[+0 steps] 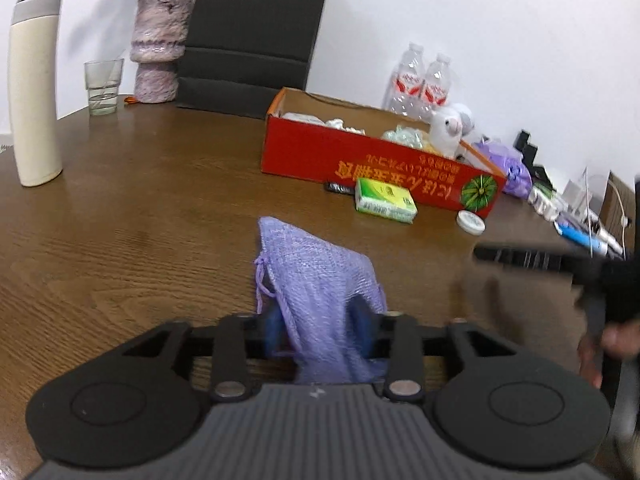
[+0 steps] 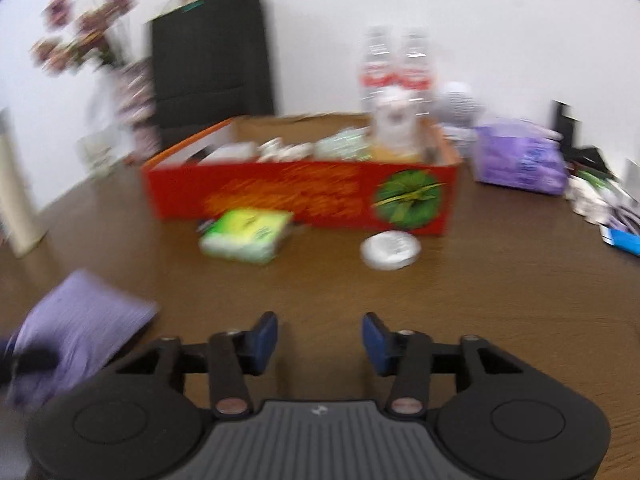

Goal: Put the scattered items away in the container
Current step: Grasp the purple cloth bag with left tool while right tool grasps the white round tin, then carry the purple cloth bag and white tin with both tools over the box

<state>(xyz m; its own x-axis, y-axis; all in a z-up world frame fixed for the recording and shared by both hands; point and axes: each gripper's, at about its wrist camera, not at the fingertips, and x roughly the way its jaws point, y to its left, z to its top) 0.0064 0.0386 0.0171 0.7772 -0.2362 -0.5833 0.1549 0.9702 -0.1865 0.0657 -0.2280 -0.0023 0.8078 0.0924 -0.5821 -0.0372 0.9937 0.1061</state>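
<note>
My left gripper (image 1: pixel 319 326) is shut on a purple drawstring pouch (image 1: pixel 316 280), held above the wooden table (image 1: pixel 140 220); the pouch also shows at the lower left of the right wrist view (image 2: pixel 76 332). The red cardboard box (image 1: pixel 376 168) stands ahead to the right with several items inside; in the right wrist view the box (image 2: pixel 300 192) is straight ahead. A green tissue pack (image 1: pixel 385 200) (image 2: pixel 246 234) and a white round lid (image 1: pixel 471 222) (image 2: pixel 390 250) lie in front of it. My right gripper (image 2: pixel 320 340) is open and empty above the table.
A cream thermos (image 1: pixel 34 88), a glass (image 1: pixel 102 86), a pink vase (image 1: pixel 158 48) and a black bag (image 1: pixel 252 36) stand at the back left. Water bottles (image 1: pixel 420 80), a purple pack (image 2: pixel 520 158) and cluttered small items (image 1: pixel 580 216) sit right of the box.
</note>
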